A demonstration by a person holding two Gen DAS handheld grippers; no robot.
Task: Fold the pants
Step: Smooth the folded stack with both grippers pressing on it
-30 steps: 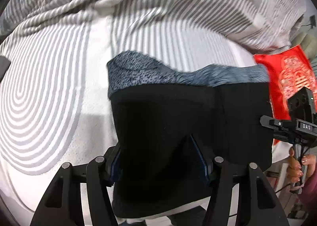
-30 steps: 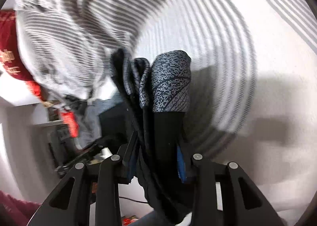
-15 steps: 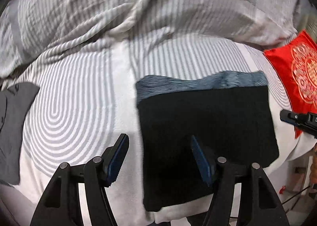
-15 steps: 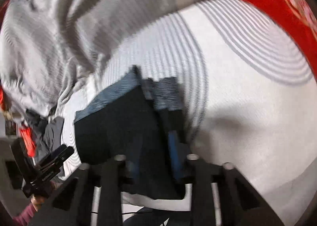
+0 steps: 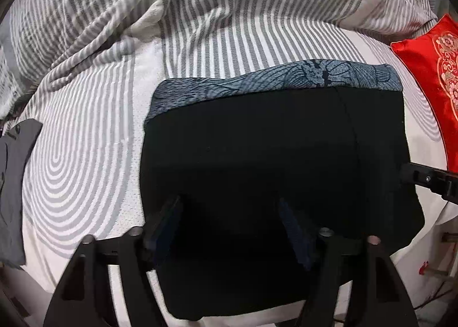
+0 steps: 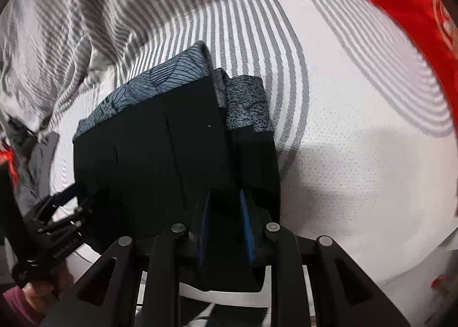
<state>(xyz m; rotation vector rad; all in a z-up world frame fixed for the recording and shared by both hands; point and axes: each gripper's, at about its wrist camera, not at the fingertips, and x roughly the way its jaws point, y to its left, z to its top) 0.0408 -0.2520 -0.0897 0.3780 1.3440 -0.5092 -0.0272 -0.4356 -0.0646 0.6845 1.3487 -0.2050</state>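
The left gripper [image 5: 229, 229] points steeply down over the folded pants [image 5: 272, 161], its jaws opening. The two blue-lined fingers [image 5: 169, 221] stand wide apart above the dark cloth and pinch nothing; whether their tips touch the fabric cannot be told. The right gripper [image 6: 224, 226] is clenched on the right-hand edge of the same pants [image 6: 160, 149], with a thick fold of black cloth squeezed between its narrow blue pads.

The pants lie as a flat, dark rectangle near the front edge of the bed [image 5: 94, 132]. Their grey-blue patterned waistband [image 5: 274, 80] faces the far side. In the right wrist view the stacked layers show at the right edge of the fold.

A rumpled grey-and-white striped blanket [image 5: 200, 6] is heaped along the far side of the bed, close behind the waistband. A red cushion with gold embroidery [image 5: 432, 75] sits at the right edge, a little apart from the pants. A dark grey garment [image 5: 14, 178] lies at the left edge, well clear of them.

Between the pants and the grey garment the mattress cover is bare, white with curved grey stripes. To the right of the pants, in the right wrist view, another bare stretch [image 6: 357, 155] runs toward the cushion. The front edge of the bed lies just below both grippers.
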